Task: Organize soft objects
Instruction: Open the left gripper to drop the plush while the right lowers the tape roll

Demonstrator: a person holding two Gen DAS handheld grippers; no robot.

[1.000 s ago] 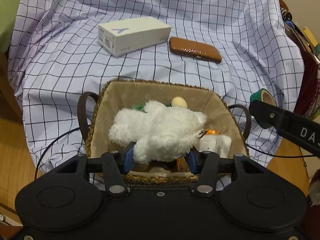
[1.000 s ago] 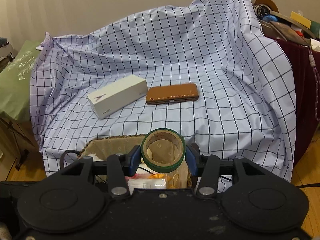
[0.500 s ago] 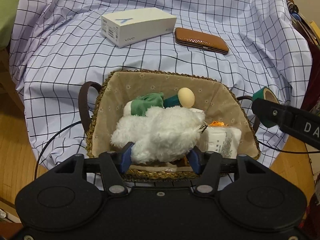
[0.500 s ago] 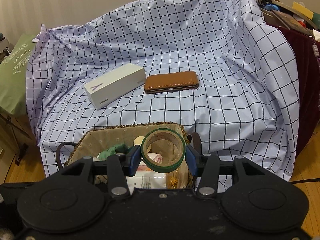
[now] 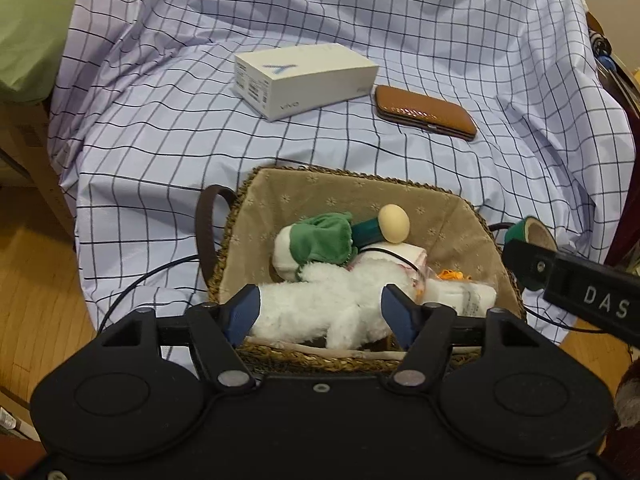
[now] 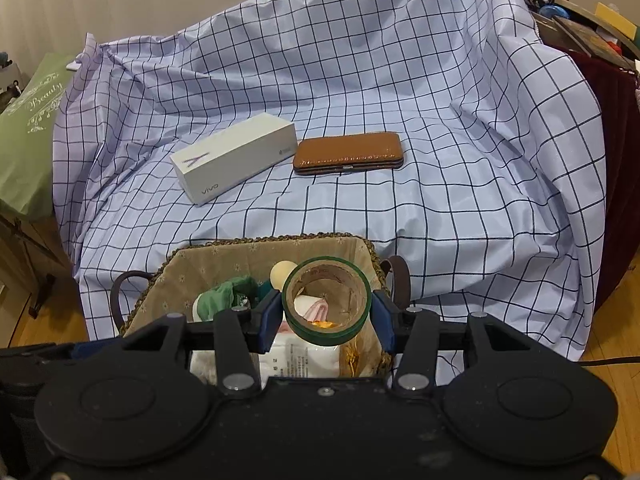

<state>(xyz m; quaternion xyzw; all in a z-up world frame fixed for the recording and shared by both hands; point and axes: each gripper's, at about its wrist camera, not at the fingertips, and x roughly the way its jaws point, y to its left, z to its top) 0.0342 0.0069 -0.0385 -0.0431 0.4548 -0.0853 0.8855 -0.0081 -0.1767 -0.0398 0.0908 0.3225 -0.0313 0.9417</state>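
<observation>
Opening just now, the left gripper (image 5: 320, 314) fingers seemingly free the white plush toy (image 5: 332, 304); lift clear of the basket (image 5: 256, 200) while the right gripper (image 6: 326, 312) fingers clamp the tape roll (image 6: 326, 300).

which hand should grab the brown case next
Left, probably. The left tool has just been opening around the white plush lying in the basket, so it is about free. The right tool grips the green tape roll.
</observation>
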